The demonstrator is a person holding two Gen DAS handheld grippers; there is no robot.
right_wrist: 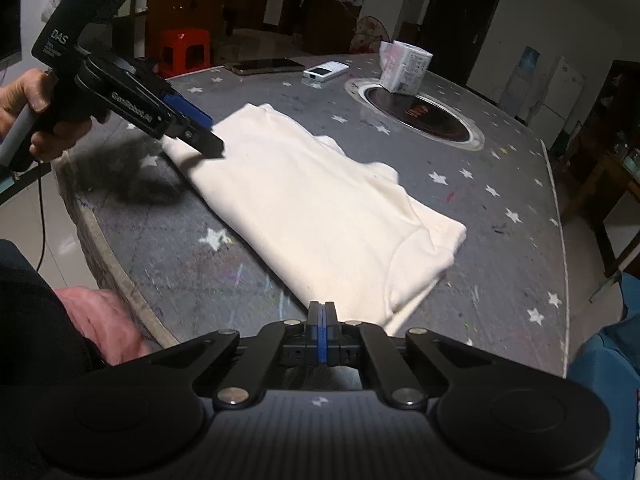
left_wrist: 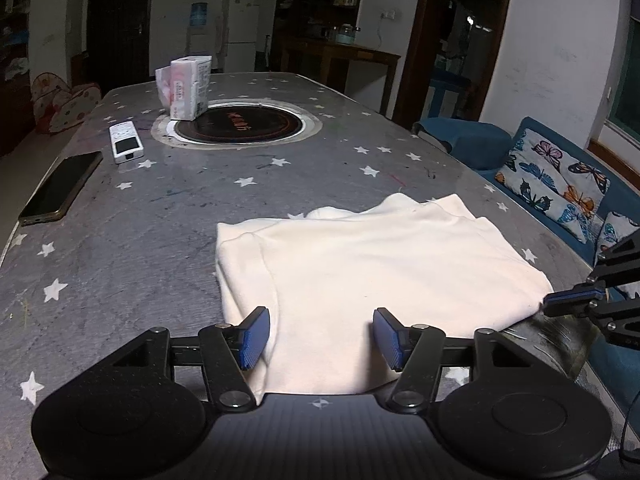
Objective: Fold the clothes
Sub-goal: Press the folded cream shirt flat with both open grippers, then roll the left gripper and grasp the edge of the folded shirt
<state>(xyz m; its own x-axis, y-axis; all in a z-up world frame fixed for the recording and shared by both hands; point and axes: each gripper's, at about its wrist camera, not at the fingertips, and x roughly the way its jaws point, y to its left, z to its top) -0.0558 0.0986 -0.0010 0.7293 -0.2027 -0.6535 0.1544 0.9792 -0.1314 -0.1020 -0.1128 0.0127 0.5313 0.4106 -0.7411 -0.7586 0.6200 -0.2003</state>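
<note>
Right, one cream garment [left_wrist: 360, 264], already folded into a rough rectangle, lies on the near part of the star-print table [left_wrist: 140, 220]. Left gripper [left_wrist: 320, 338] hangs over the near hem with jaws wide, holding nothing. Right gripper [right_wrist: 322, 330]: jaws pressed together at the garment's right edge; whether cloth is pinched between them I cannot tell.

Step looks like gripping the near edge for another fold. To do it well: drop the left jaws lower so both layers enter, close fully, match the right side at the same edge, lift both evenly and carry across so corners meet; keep layers from sliding.

Counts: one garment, two grippers, one phone [left_wrist: 60, 188], one white remote [left_wrist: 126, 142], one tissue pack [left_wrist: 188, 86] at the far end, one round cooktop inset [left_wrist: 240, 122], two butterfly cushions [left_wrist: 556, 184] far right.
</note>
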